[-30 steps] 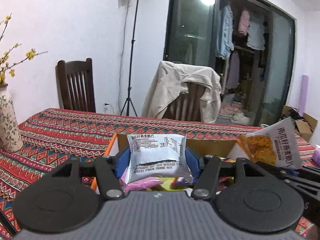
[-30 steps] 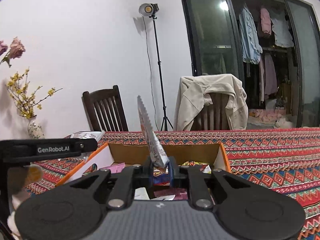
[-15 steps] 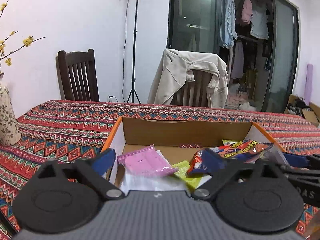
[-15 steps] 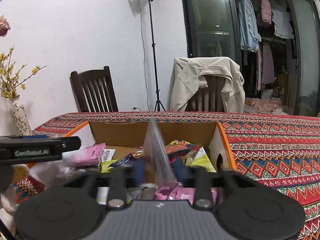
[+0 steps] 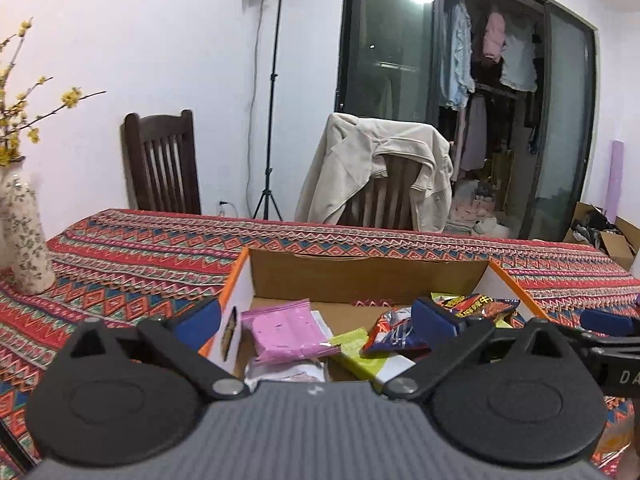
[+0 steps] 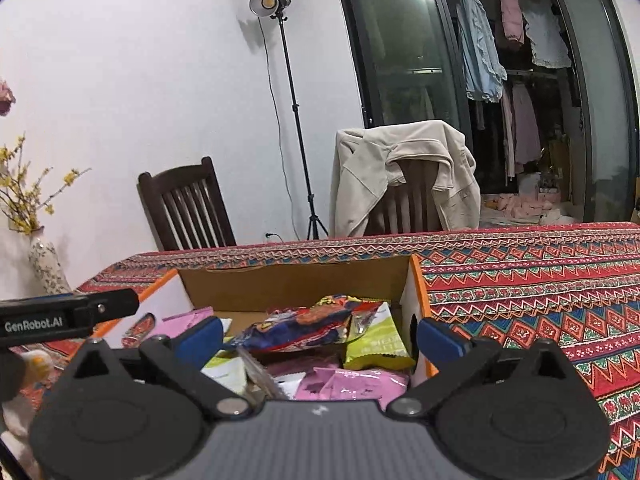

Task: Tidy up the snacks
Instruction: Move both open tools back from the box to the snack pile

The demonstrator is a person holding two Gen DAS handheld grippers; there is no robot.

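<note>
**Both grippers spread wide over the snack box, nothing held**

Left gripper (image 5: 316, 320): blue-padded fingers (image 5: 198, 320) stand far apart, nothing pressed between them. Its left finger sits outside the box's left wall, its right finger over the box interior.

Right gripper (image 6: 318, 334): jaws opening, now wide. No packet is pinched; the pads (image 6: 440, 338) touch nothing that can be made out. Packets lie below and between the fingers, loose in the box.

Cardboard box (image 5: 360, 276): open-topped, orange-edged rim, brown inside, white side walls. It sits on the table near the cameras, directly ahead of both grippers.

Contents, left wrist view: pink packet (image 5: 286, 332) at the left side of the box, lying on a pale wrapper; lime-green packet (image 5: 360, 350) in the middle; dark red-and-blue printed packet (image 5: 400, 332) to the right, partly under the right finger; a yellow-and-red printed bag (image 5: 476, 305) farther right.

Contents, right wrist view: the same dark printed packet (image 6: 304, 326) lies across the middle, a lime-green packet (image 6: 376, 346) leans at the right wall, pink packets (image 6: 348, 384) lie at the near edge.

Surroundings: patterned red tablecloth (image 6: 520, 280) covers the table. A floral vase (image 5: 24, 236) with yellow blossom twigs stands far left. Beyond the table, a dark wooden chair (image 5: 164, 164), a light stand (image 5: 272, 92), and a second chair draped with a beige jacket (image 5: 376, 168). Glass doors with hanging clothes are at the far right.
</note>
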